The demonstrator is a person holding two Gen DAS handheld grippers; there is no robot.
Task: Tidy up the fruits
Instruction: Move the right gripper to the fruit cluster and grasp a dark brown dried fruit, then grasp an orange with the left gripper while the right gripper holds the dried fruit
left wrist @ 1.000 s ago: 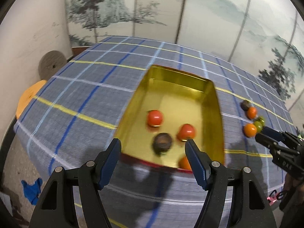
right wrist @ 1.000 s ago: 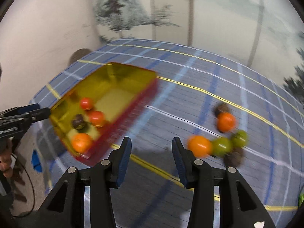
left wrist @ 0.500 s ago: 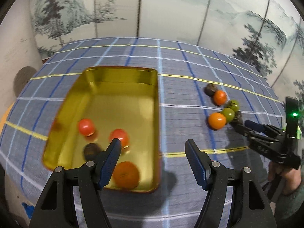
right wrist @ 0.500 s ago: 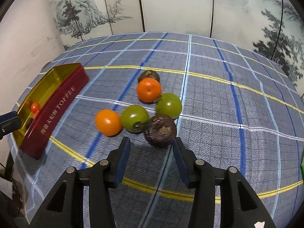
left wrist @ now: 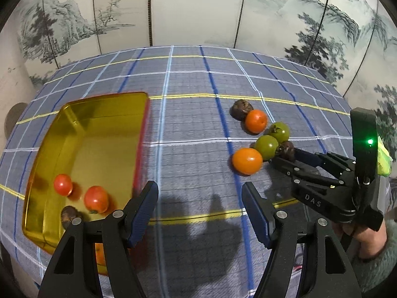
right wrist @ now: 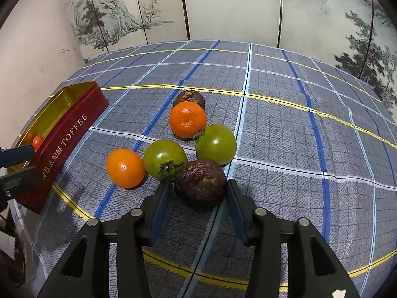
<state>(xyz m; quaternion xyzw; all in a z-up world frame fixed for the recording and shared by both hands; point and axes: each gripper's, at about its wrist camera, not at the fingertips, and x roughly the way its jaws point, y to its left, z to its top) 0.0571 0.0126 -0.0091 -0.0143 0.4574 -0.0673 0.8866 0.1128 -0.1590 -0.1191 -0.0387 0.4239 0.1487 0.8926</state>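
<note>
Where a round table fills both views, it is covered by a grey-blue checked cloth crossed with blue, white and yellow lines. Behind it stands a folding screen painted with misty mountains and pine trees, and a plain pale wall shows at the left. The right gripper points down at a dark wrinkled fruit that sits between its blue pads; the jaws are closing on it, the right pad at its side, while a narrow gap seems to remain at the left. Touching that fruit are two green tomatoes, with an orange fruit just beside the left one, another orange fruit behind, and a second dark fruit behind that. Well apart to the left sits a red tin with a gold inside, lettered TOFFEE, holding two red tomatoes, a dark fruit and an orange one partly hidden. The left gripper hovers over bare cloth beside the tin's near corner, jaws spread and empty. A hand in a fuzzy sleeve holds the right gripper.
</note>
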